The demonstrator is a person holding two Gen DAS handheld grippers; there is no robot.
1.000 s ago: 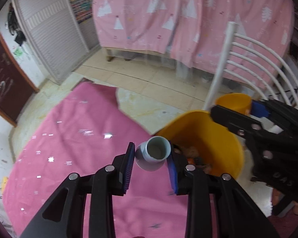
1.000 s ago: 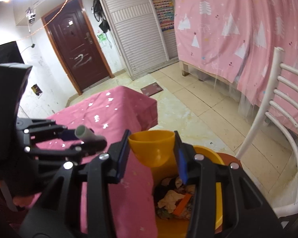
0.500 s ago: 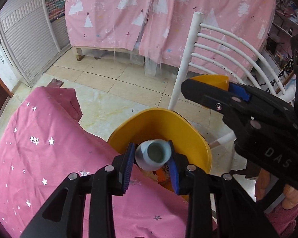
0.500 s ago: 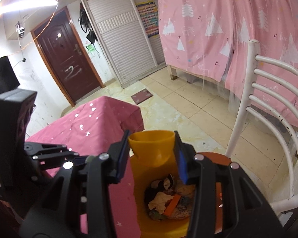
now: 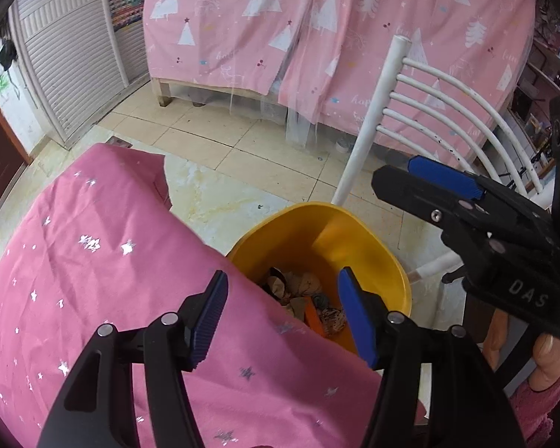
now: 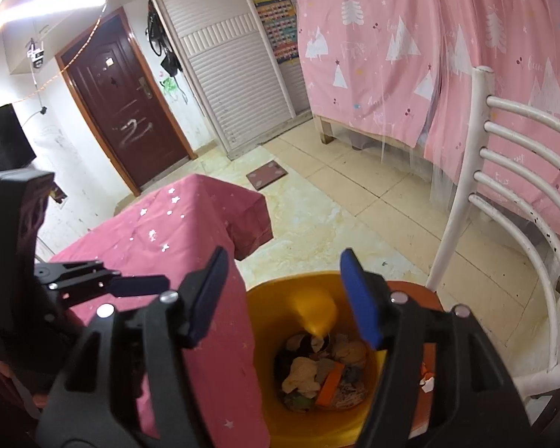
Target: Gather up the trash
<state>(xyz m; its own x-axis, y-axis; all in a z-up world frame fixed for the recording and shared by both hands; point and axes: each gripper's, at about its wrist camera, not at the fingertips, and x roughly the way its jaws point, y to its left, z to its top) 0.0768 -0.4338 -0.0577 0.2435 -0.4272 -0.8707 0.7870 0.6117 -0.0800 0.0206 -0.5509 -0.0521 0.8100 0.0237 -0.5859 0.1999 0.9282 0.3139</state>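
While both hand-held grippers (image 5: 282,317) (image 6: 283,298) just spread, empty, yellow bin (image 6: 265,336) shows crumpled trash (image 6: 323,373).

Only readable text you've got: "DAS" in white raised letters on the black body of your right gripper (image 5: 444,183), seen from the left wrist view. Pink curtain (image 5: 354,37) has faint script, maybe "hap…", not legible. Wall chart (image 6: 278,30) is coloured squares, print too small to read.
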